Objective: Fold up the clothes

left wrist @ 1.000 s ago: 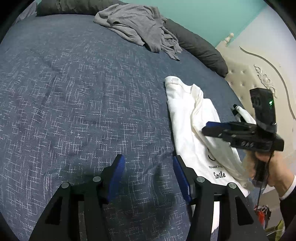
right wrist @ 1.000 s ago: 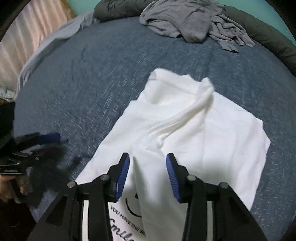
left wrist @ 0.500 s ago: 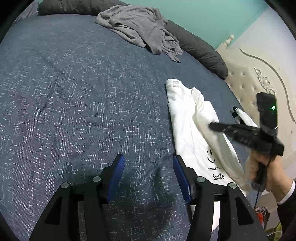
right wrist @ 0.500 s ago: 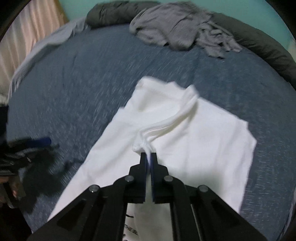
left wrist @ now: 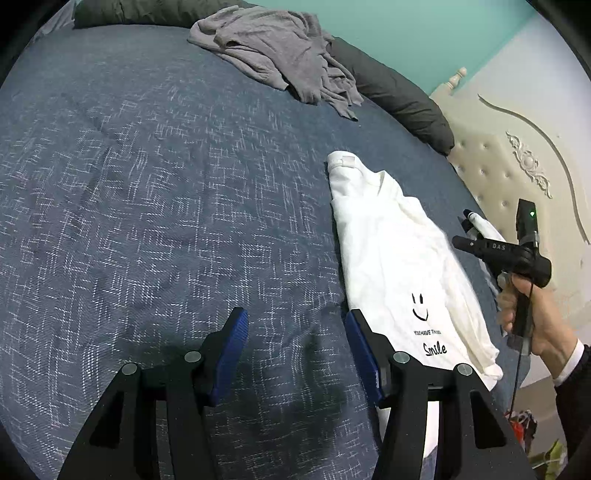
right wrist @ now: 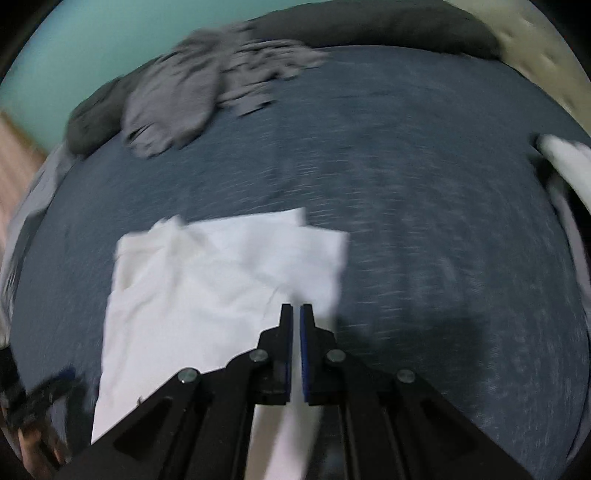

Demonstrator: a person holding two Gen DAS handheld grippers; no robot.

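The white T-shirt [left wrist: 399, 266] lies on the dark blue bed cover [left wrist: 166, 206], partly folded lengthwise, its collar toward the far side and a smiley print with the word "Smile" near its close end. The left gripper [left wrist: 293, 325] hovers over bare cover just beside the shirt's left edge, its blue-padded fingers [left wrist: 231, 343] spread wide with nothing between them. The right gripper [right wrist: 296, 314], held in the person's right hand [left wrist: 524, 310], has its fingers drawn together; in the blurred right wrist view white cloth runs up beneath them, but whether they pinch it cannot be told. A crumpled grey garment [left wrist: 273, 51] sits well apart at the far side of the bed, against a long dark pillow [left wrist: 399, 96]. A cream tufted headboard [left wrist: 491, 173] stands to the right, with a teal wall [left wrist: 424, 33] behind.
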